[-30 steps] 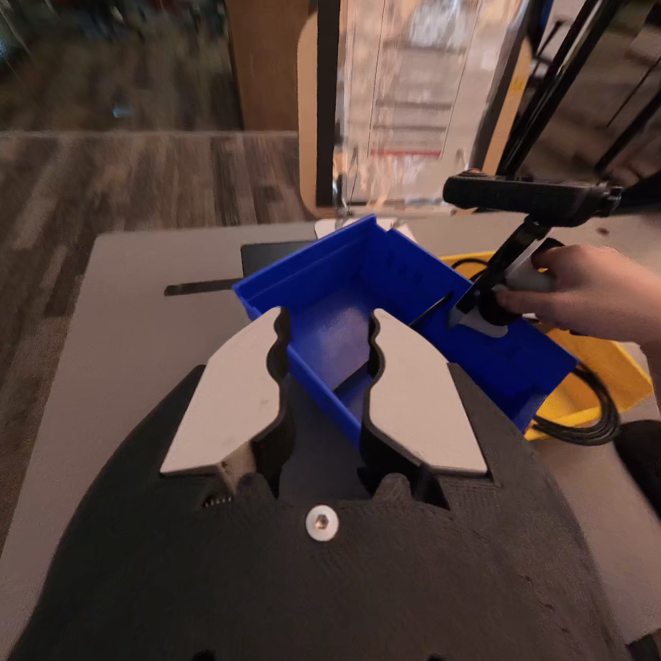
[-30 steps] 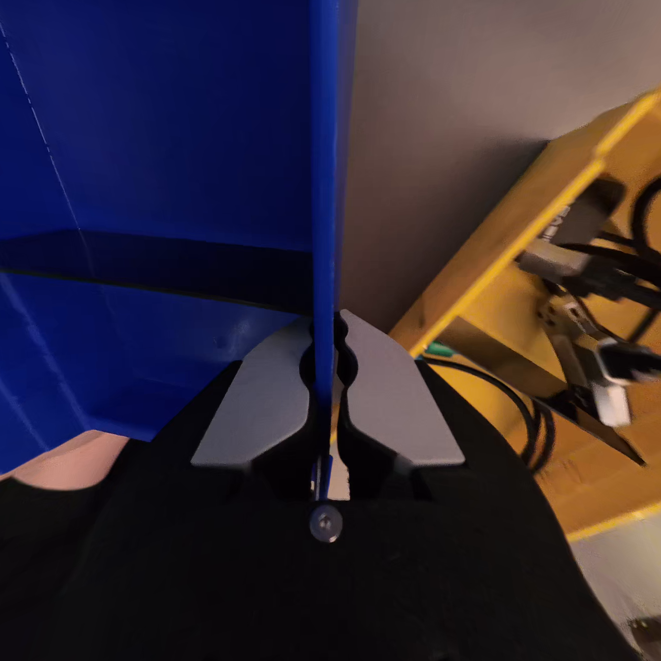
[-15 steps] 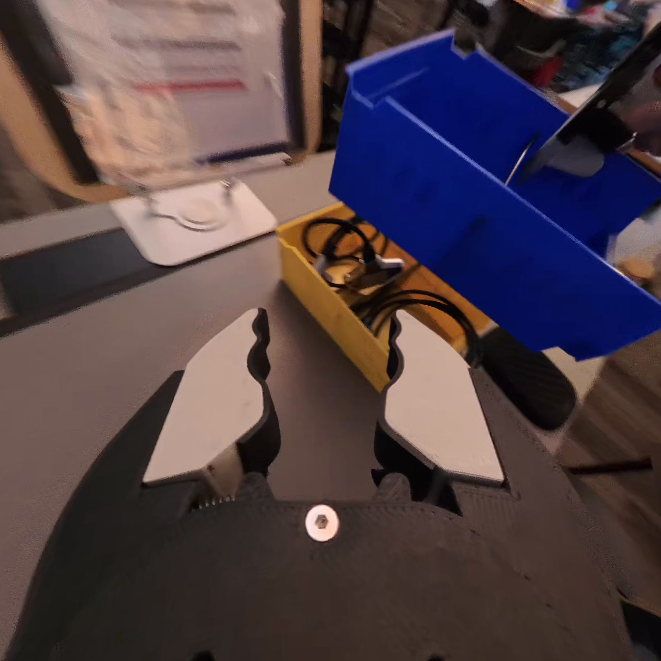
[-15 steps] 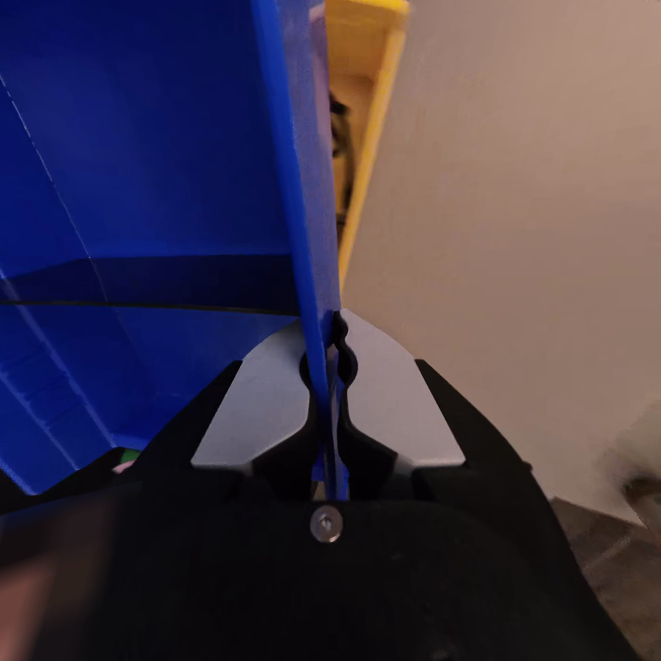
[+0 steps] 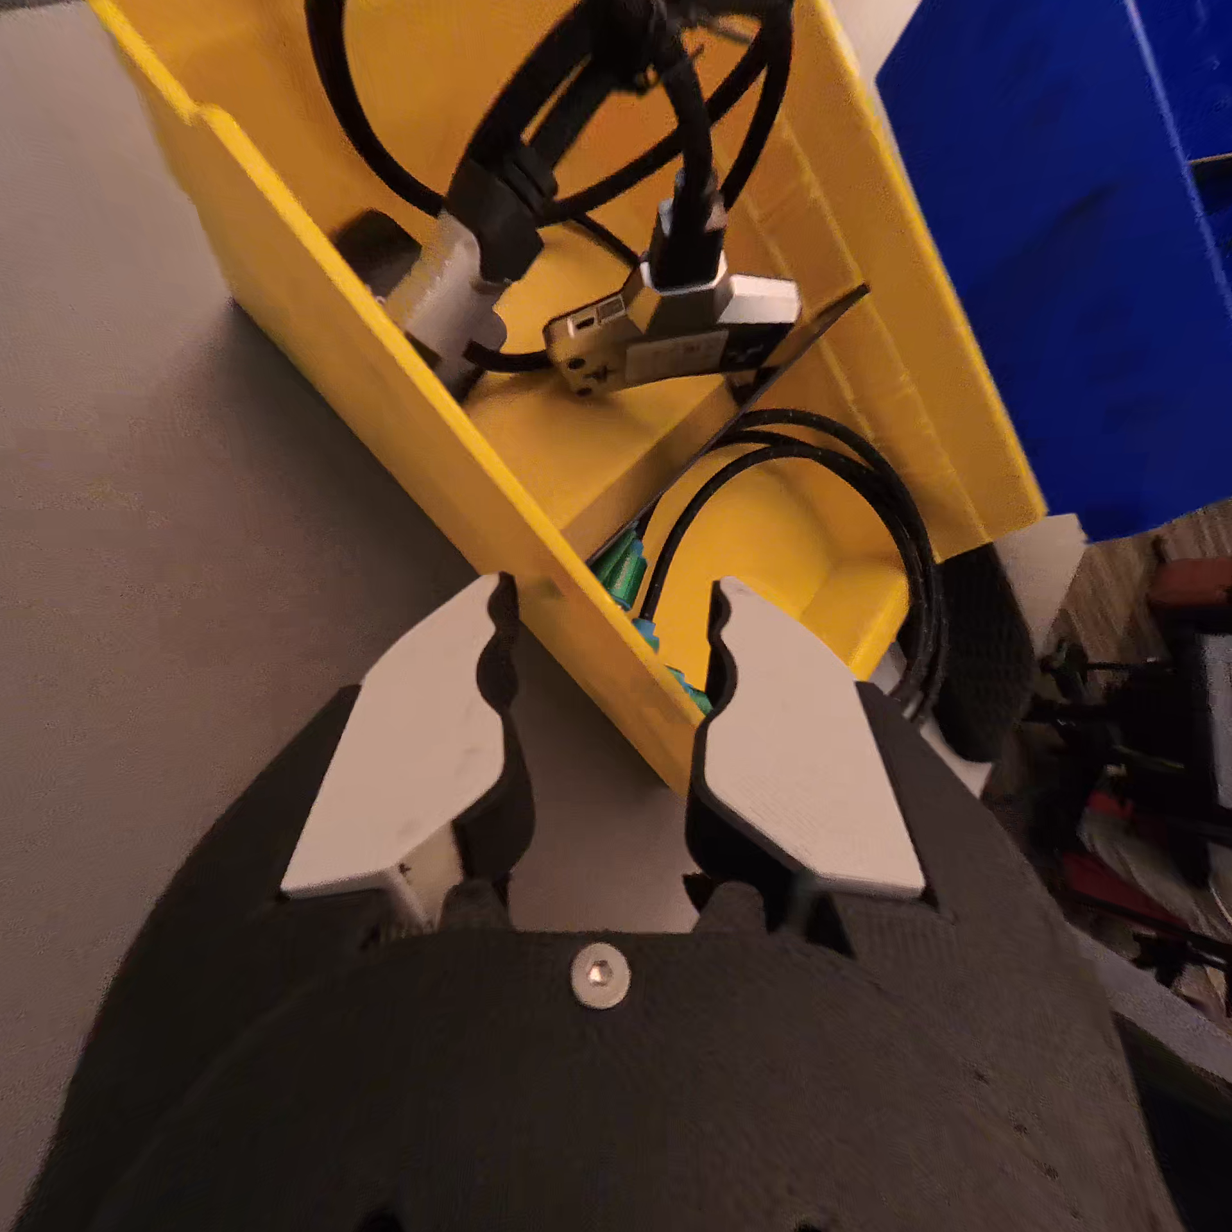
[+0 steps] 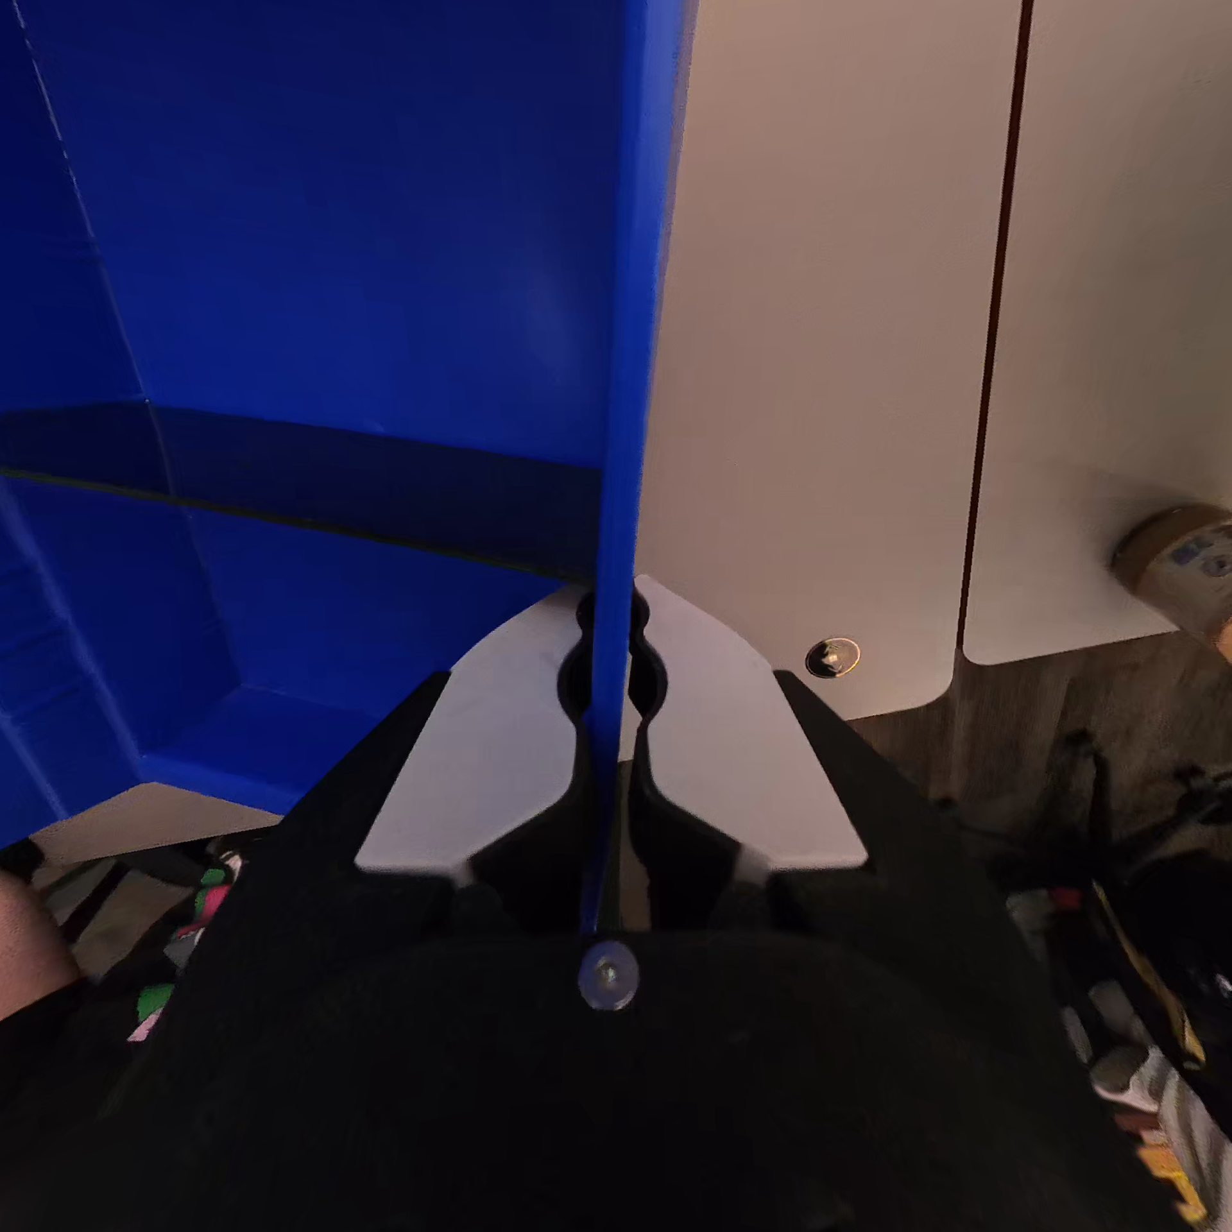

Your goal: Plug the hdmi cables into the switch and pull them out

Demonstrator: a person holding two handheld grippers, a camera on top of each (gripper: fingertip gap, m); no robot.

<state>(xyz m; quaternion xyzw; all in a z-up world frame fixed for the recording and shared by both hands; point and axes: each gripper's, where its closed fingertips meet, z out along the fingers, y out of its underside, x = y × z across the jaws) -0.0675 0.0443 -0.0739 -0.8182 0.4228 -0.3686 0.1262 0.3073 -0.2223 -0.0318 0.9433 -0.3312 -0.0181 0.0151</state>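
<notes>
A yellow bin (image 5: 413,400) sits on the grey table (image 5: 133,533). In its far compartment lies a silver HDMI switch (image 5: 673,333) with a black HDMI cable (image 5: 690,220) plugged into its top. A second black cable with a silver end piece (image 5: 453,293) lies to its left. My left gripper (image 5: 610,587) is open and empty, and its fingers straddle the bin's near wall. My right gripper (image 6: 612,600) is shut on the side wall of an empty blue bin (image 6: 333,267), held above a white tabletop (image 6: 833,333).
A black divider (image 5: 787,347) splits the yellow bin; the near compartment holds green connectors (image 5: 620,567) and a looped black cable (image 5: 887,480). The blue bin (image 5: 1067,267) hangs right of the yellow bin. A tape roll (image 6: 1180,573) lies at the white table's edge. Spacing between my two grippers at the tips: around 45 cm. From the right gripper's tips to the tape roll (image 6: 1180,573) is close to 35 cm.
My left gripper has moved in close to the yellow bin and now straddles its near wall. My right gripper has carried the blue bin off to the right, over the white tabletop.
</notes>
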